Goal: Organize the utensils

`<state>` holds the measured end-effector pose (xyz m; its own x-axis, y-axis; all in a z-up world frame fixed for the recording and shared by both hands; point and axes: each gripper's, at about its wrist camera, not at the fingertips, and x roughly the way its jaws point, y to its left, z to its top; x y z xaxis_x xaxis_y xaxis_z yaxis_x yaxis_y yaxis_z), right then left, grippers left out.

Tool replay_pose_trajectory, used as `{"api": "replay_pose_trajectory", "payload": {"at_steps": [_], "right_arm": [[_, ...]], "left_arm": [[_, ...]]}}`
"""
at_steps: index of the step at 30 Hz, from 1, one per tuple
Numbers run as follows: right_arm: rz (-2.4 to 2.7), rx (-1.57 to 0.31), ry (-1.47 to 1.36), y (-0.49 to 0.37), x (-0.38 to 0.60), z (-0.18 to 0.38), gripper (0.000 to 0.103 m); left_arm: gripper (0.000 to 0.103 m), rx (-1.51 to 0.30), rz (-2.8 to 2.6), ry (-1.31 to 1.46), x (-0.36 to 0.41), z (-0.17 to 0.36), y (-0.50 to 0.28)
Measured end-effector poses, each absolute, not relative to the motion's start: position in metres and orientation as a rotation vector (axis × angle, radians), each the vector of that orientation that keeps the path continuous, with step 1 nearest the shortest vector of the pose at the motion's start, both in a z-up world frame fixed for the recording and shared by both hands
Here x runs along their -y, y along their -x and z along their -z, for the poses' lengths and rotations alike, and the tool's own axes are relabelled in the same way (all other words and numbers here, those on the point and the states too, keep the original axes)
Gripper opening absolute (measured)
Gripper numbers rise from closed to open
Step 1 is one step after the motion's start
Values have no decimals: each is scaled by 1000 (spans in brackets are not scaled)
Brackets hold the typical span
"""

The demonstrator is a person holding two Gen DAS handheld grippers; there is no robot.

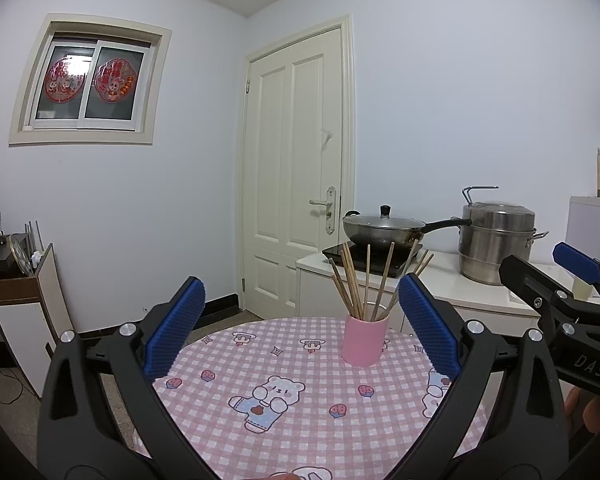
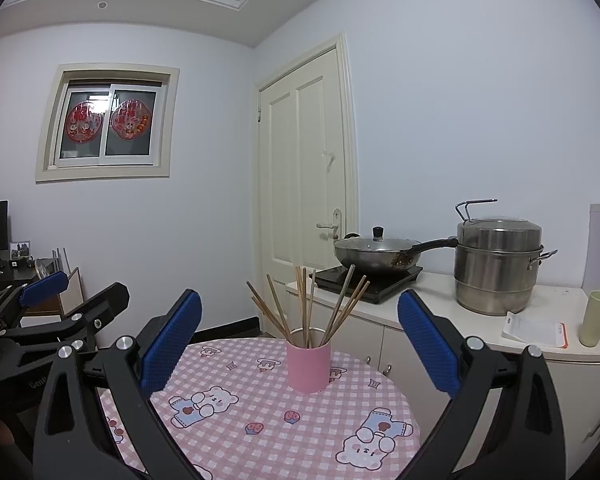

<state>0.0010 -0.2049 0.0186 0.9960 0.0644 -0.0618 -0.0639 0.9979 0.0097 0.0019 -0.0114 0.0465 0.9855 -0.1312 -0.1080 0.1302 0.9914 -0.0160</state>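
a small white-walled kitchen corner holds a round surface [image 1: 284, 408] under a pink checked cloth. the pink cup [image 1: 365, 340] stands upright toward its far edge at about 1 o'clock, chopsticks [image 1: 366, 284] fanned loosely inside. the left hand-held gripper [image 1: 300, 328] and right hand-held gripper [image 2: 300, 344] hover wide apart, holding nothing. nudging the light, top-heavy cup could likely tip it and scatter the sticks.

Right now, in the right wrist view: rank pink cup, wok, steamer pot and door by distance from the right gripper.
From the right gripper:
1. Pink cup, on the table just ahead, holding chopsticks.
2. Wok, on the counter behind it.
3. Steamer pot, right; too close to the wok to call.
4. Door, far wall.
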Motion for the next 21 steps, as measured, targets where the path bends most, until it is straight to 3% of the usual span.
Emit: {"api": "replay_pose_trajectory", "payload": {"at_steps": [21], "right_arm": [[-65,-68,-14,-4,207,-17,95]], "left_arm": [[96,-114,142,16,10,-47,1]]}}
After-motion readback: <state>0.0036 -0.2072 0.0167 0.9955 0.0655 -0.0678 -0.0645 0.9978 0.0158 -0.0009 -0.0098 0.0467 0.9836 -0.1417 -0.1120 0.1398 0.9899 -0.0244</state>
